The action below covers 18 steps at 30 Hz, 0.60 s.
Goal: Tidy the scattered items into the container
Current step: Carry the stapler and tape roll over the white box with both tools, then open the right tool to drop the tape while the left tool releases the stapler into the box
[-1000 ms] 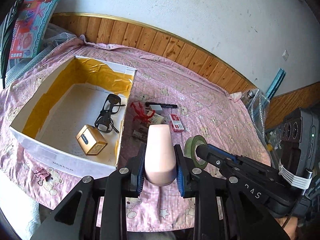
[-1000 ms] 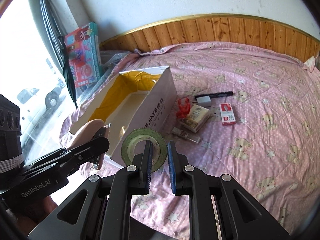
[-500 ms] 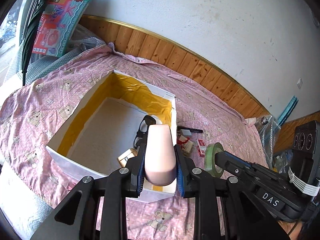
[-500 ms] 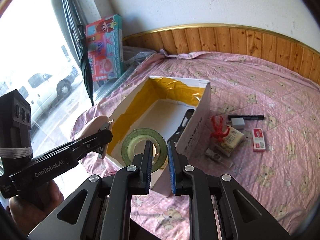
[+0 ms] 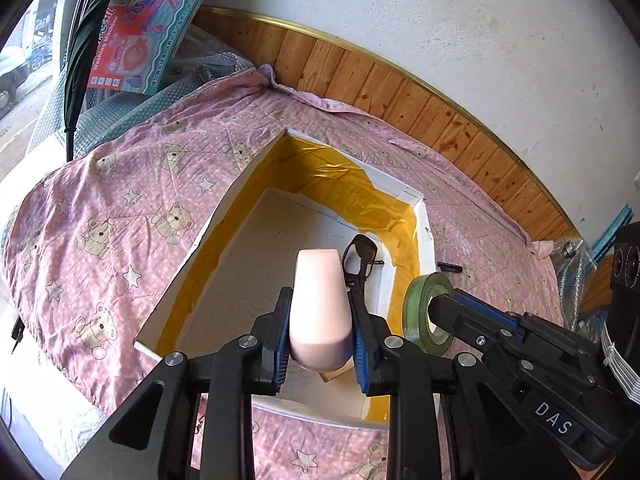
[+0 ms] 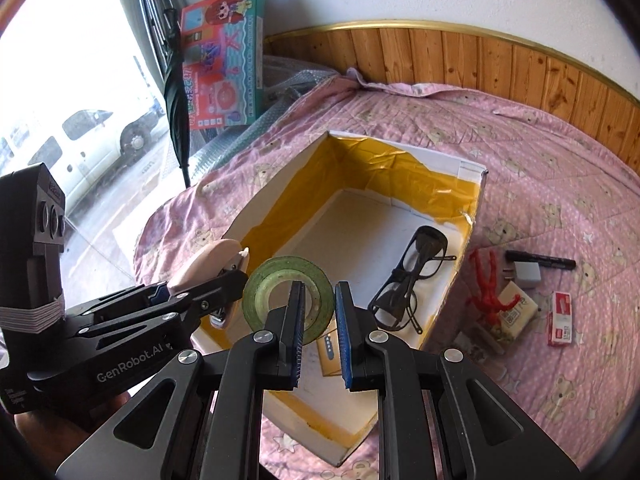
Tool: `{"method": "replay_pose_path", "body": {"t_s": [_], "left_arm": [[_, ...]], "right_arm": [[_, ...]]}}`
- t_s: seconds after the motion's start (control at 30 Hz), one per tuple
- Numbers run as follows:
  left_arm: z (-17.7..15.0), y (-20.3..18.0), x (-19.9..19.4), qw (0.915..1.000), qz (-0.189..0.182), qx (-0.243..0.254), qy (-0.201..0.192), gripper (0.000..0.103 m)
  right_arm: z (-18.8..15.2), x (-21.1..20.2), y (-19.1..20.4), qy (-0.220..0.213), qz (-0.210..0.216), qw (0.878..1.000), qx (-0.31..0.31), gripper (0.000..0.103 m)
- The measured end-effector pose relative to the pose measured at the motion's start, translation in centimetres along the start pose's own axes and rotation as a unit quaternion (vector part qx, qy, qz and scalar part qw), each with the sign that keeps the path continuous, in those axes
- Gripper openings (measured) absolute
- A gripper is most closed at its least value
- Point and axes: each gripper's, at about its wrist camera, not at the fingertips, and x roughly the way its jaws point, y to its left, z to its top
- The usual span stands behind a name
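Note:
A white cardboard box (image 5: 424, 232) lined with yellow tape lies on the pink bear-print bedspread. My left gripper (image 5: 320, 320) is shut on a pale pink stapler (image 5: 318, 280) and hangs over the box's near end. My right gripper (image 6: 318, 300) is shut on a green tape roll (image 6: 264, 284), one finger through its hole, above the box (image 6: 468, 172) beside the left gripper (image 6: 236, 280). Black glasses (image 6: 412, 280) and a small gold box (image 6: 328, 352) lie inside. The gold box is mostly hidden by the fingers.
To the right of the box lie a red clip (image 6: 484, 280), a black marker (image 6: 540, 260), a white charger (image 6: 528, 274), a cream packet (image 6: 516, 312) and a red-white packet (image 6: 560, 320). A toy box (image 6: 222, 56) and a folded umbrella (image 6: 176, 92) lean at the back left. Wood panelling rings the bed.
Both grippers have travelled left from over the scattered items to above the box, each keeping hold of its load. The box now fills the middle of both views.

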Motion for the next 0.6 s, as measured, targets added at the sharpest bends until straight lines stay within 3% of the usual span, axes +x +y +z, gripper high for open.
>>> {"method": "replay_pose_path", "body": {"t_s": [0.47, 0.6], "left_arm": [[1.9, 2.0, 4.5, 0.9983, 0.029, -0.007, 0.051, 0.027], [2.2, 2.5, 5.5, 0.9973, 0.038, -0.009, 0.061, 0.028]], "right_arm": [[3.7, 7.8, -1.5, 0.088, -0.007, 0.996, 0.005, 0.016], [4.1, 9.0, -2.5, 0.104, 0.003, 0.994, 0.028, 0.021]]}}
